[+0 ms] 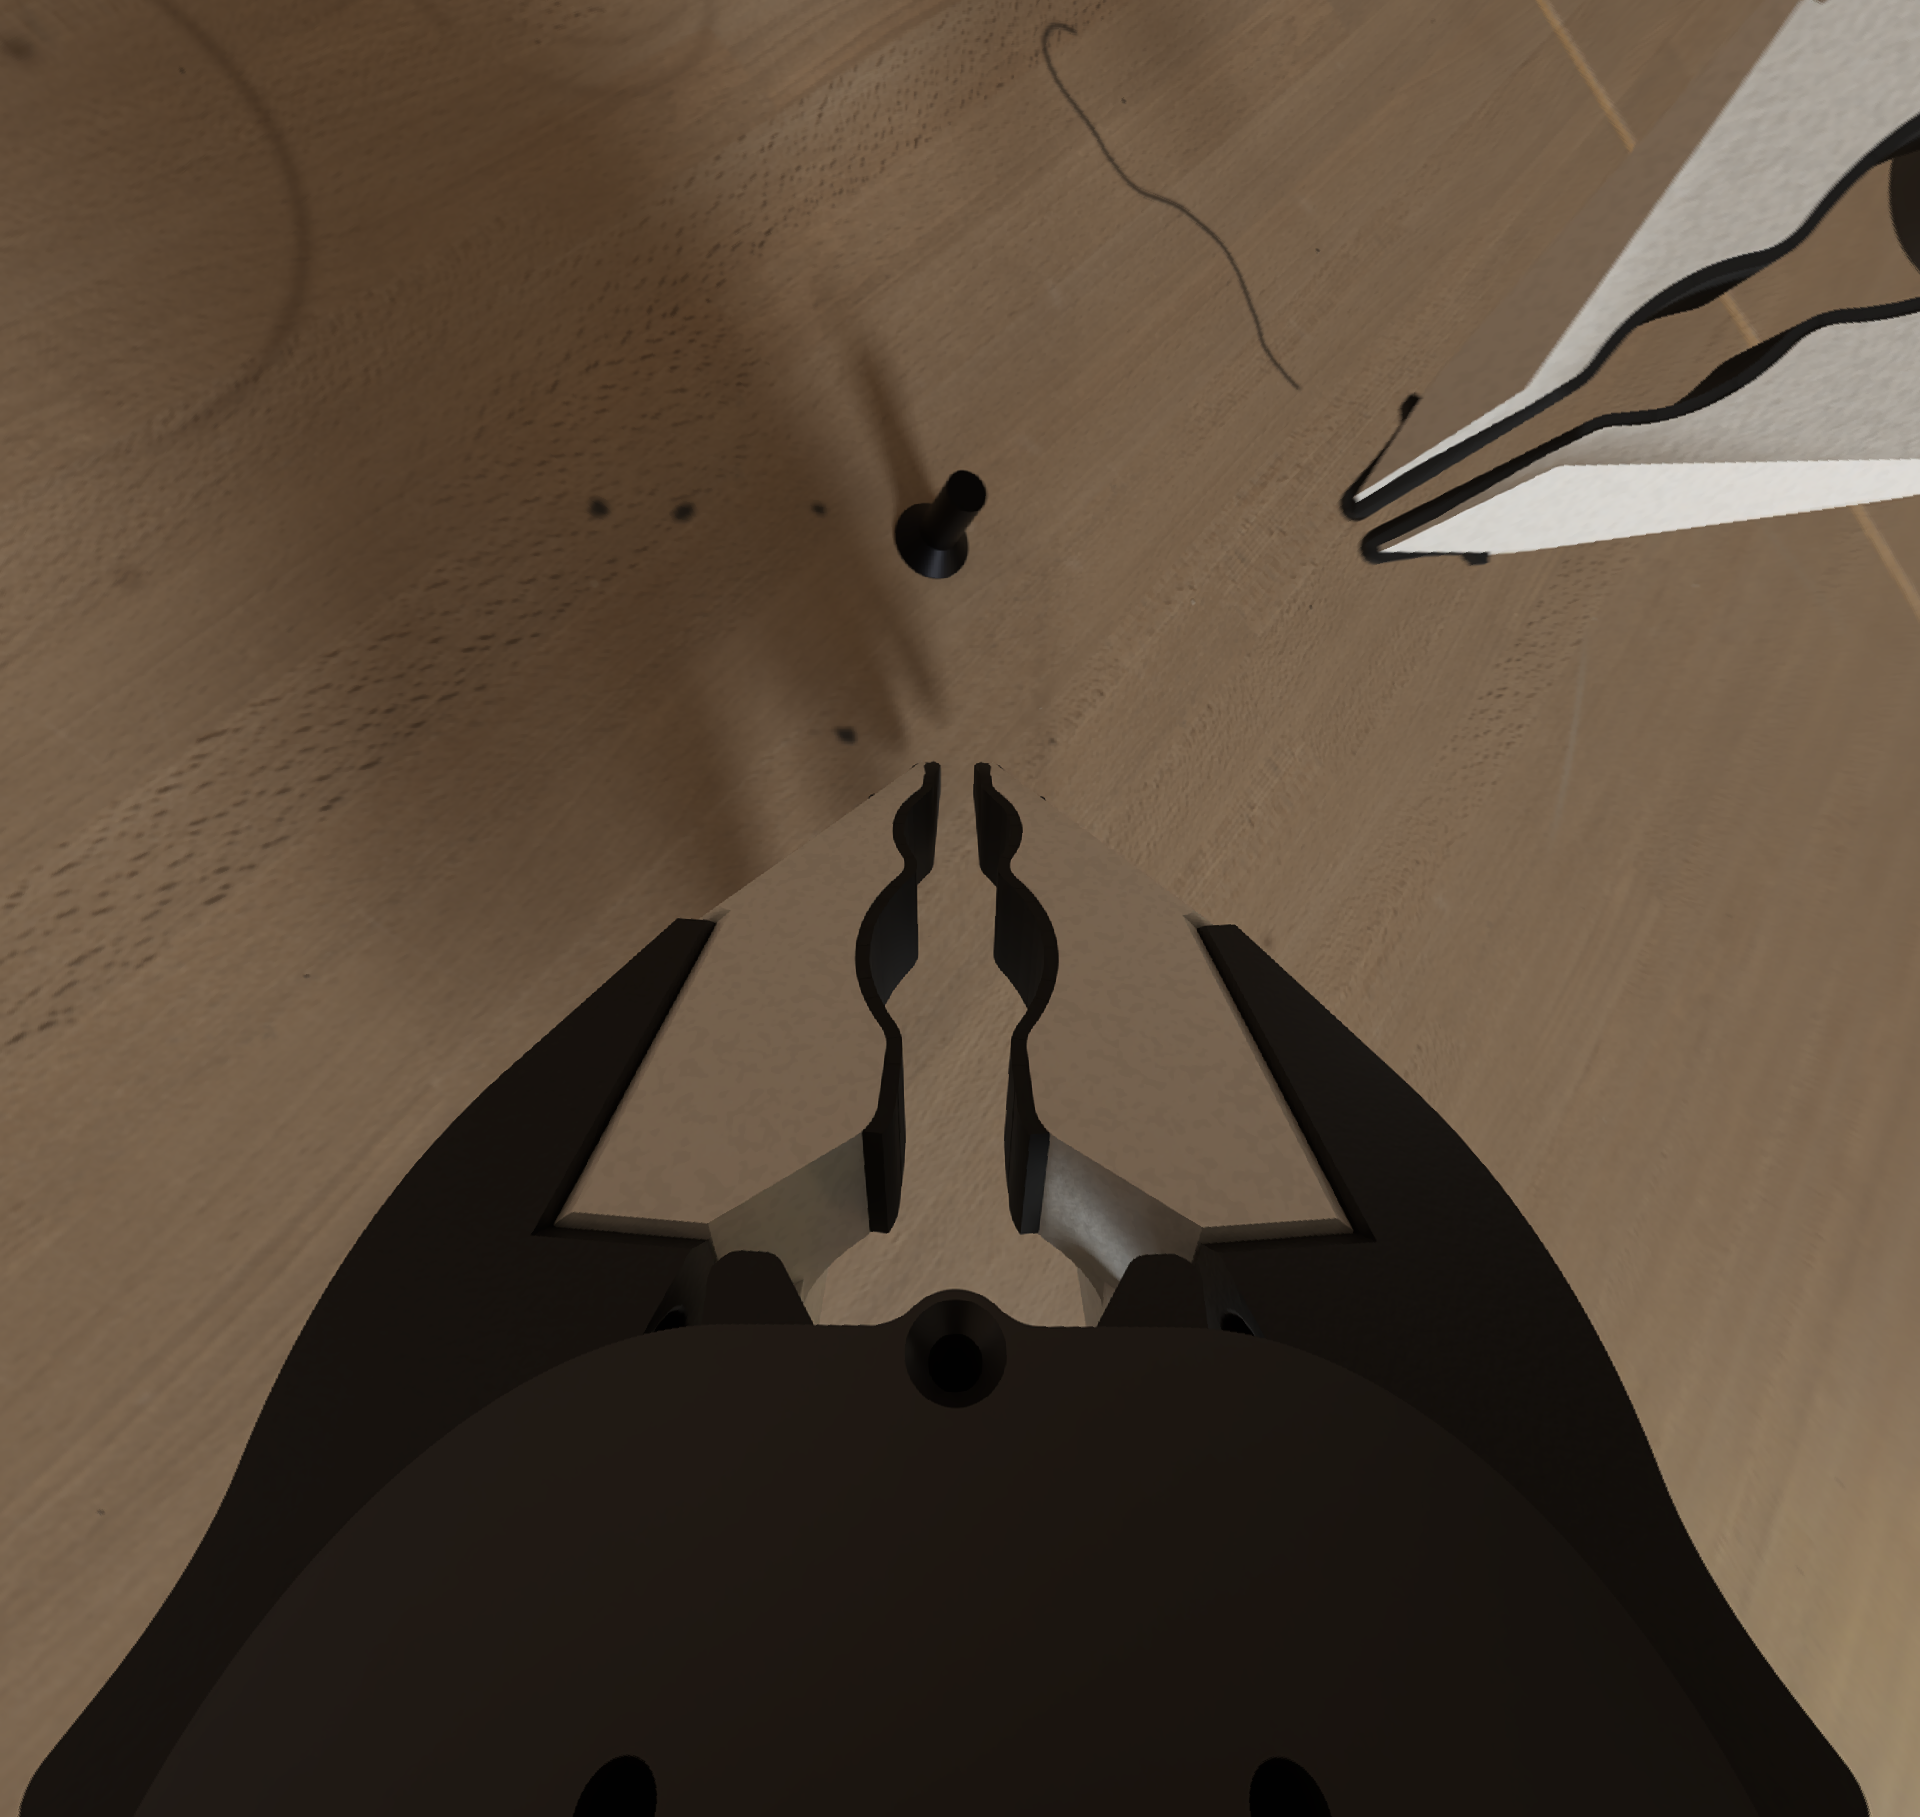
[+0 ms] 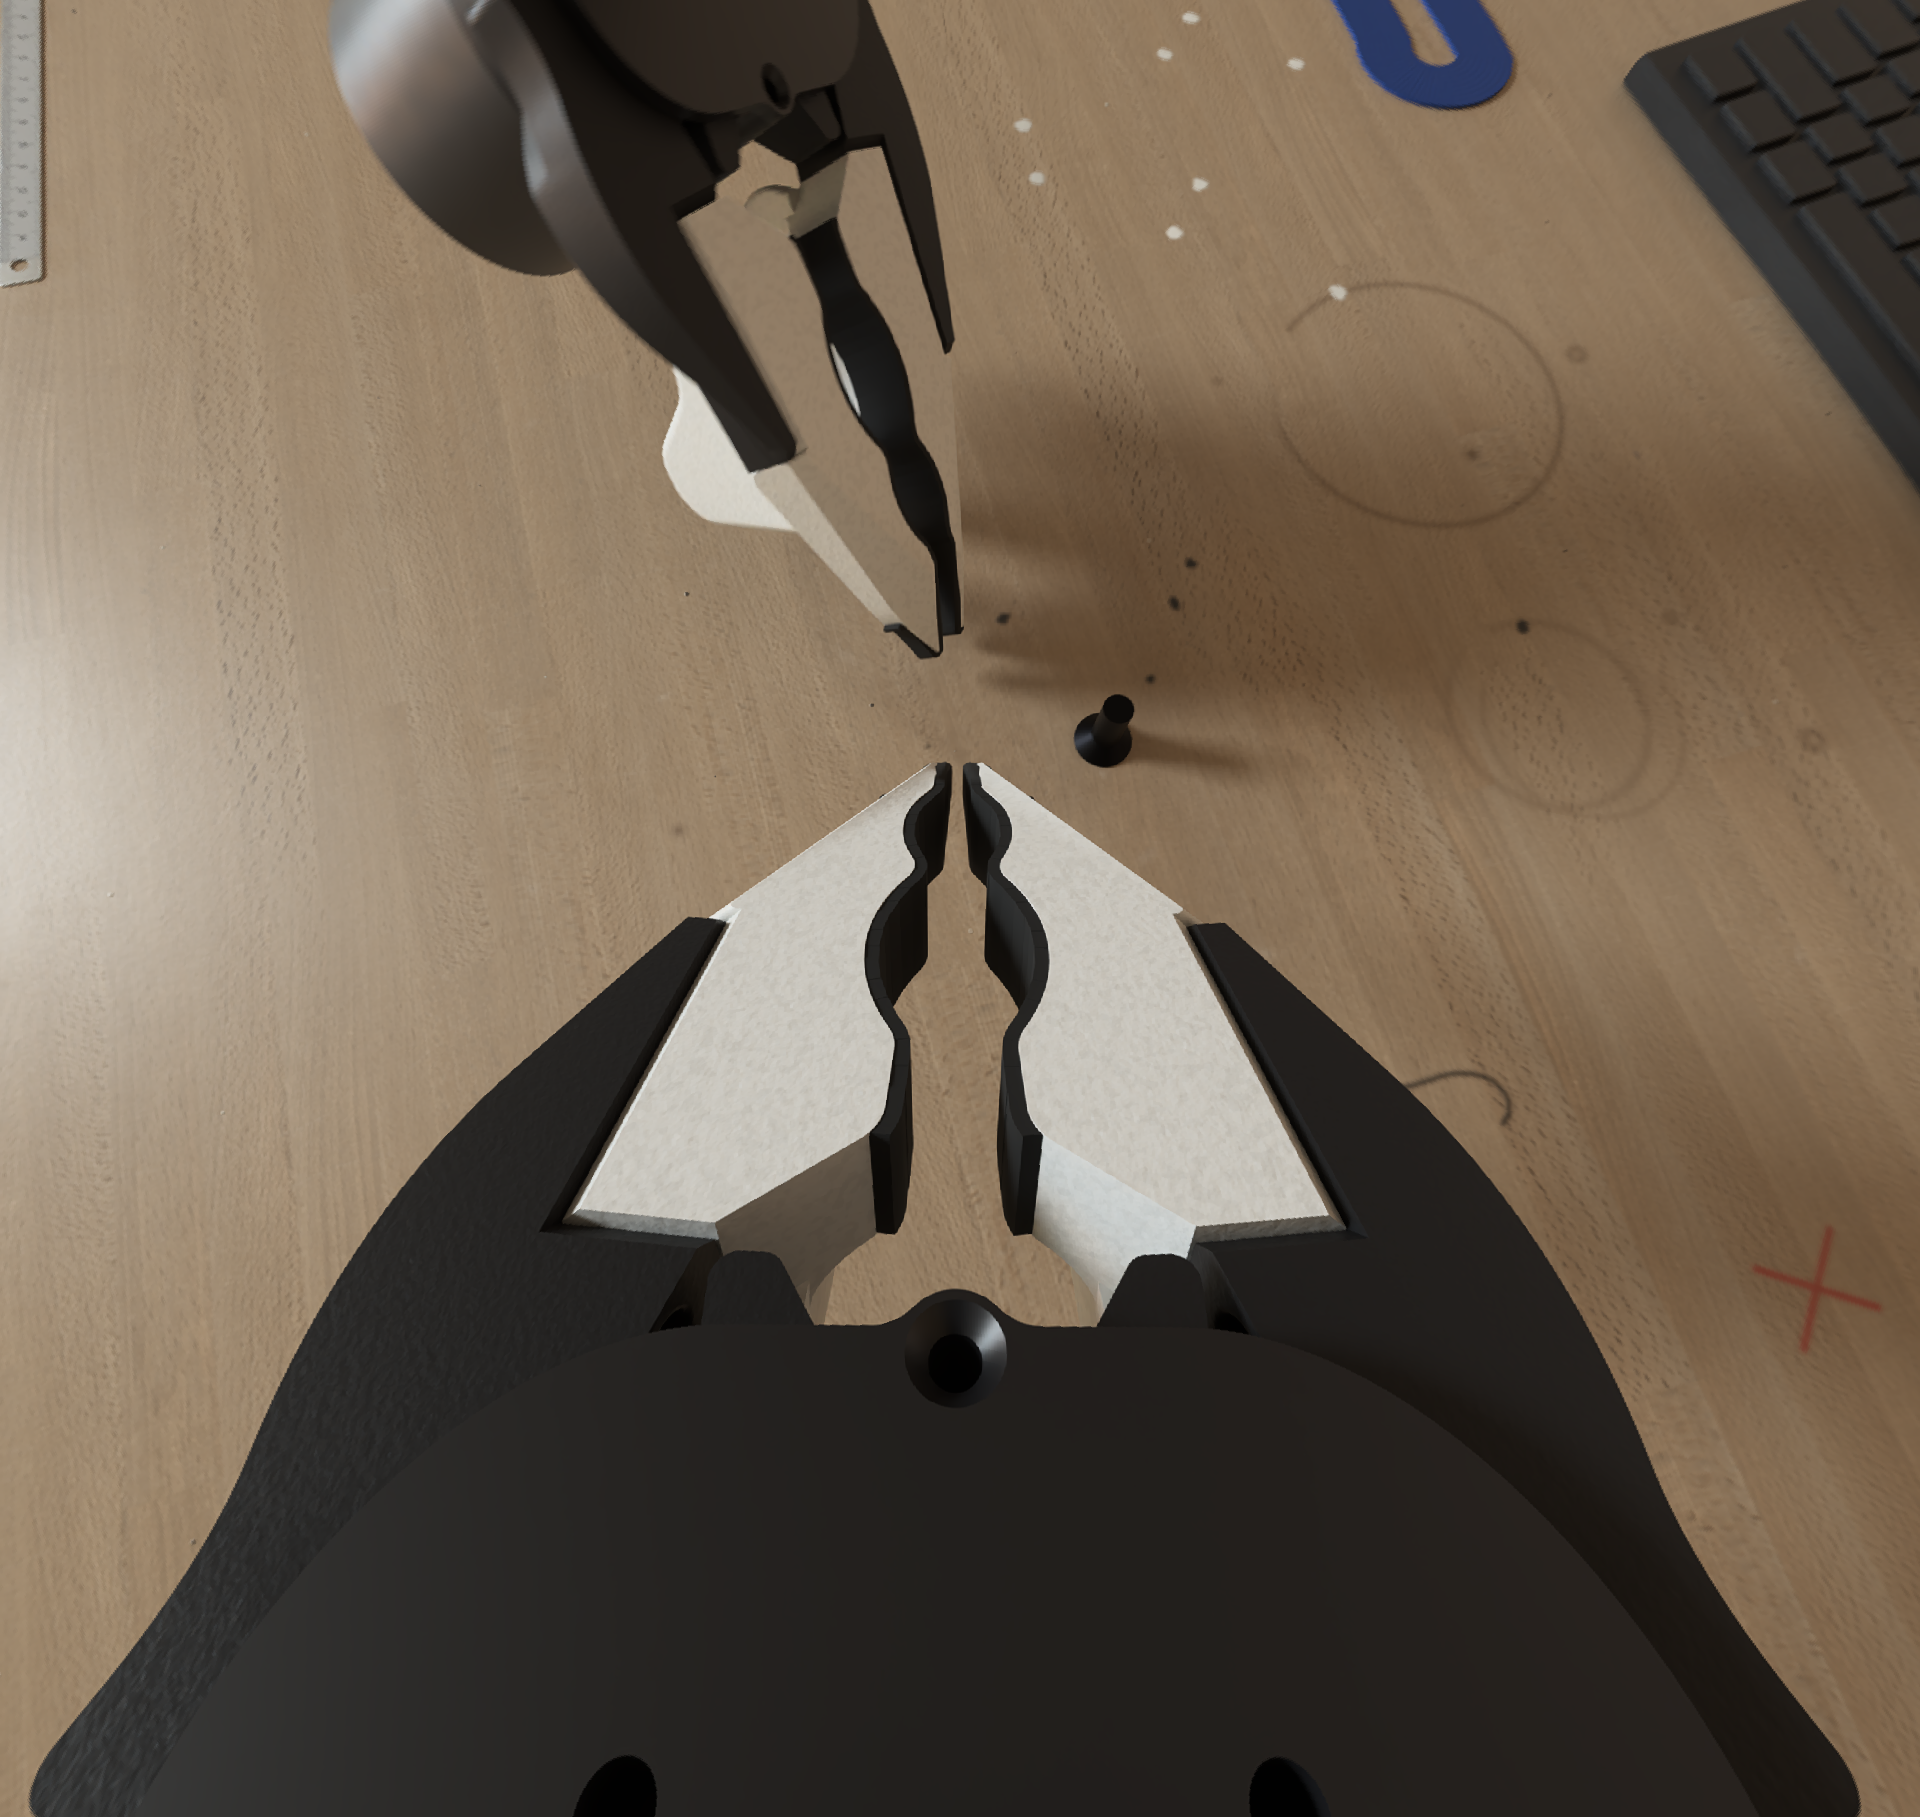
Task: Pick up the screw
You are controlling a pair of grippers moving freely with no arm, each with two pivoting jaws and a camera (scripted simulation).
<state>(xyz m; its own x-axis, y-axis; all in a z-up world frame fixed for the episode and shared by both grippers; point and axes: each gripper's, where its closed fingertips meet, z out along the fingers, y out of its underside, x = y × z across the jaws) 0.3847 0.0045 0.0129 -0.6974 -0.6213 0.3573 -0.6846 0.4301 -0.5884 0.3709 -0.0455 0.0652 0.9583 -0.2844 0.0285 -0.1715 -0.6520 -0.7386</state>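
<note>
A small black screw (image 1: 940, 526) lies on the wooden table, head toward me and shaft pointing away. My left gripper (image 1: 956, 770) is just short of it, fingertips almost together and holding nothing. In the right wrist view the screw (image 2: 1103, 730) lies a little ahead and to the right of my right gripper (image 2: 957, 770), whose tips are also nearly closed and empty. The left gripper (image 2: 928, 637) shows in the right wrist view, tips close to the table, left of the screw. The right gripper (image 1: 1369, 524) shows at the right of the left wrist view.
A black keyboard (image 2: 1808, 157) lies at the far right. A blue flat slotted piece (image 2: 1403, 11) lies at the back. A metal ruler (image 2: 21, 105) lies at the far left. A thin black wire (image 1: 1164, 198) lies beyond the screw. A red cross (image 2: 1816, 1289) marks the table.
</note>
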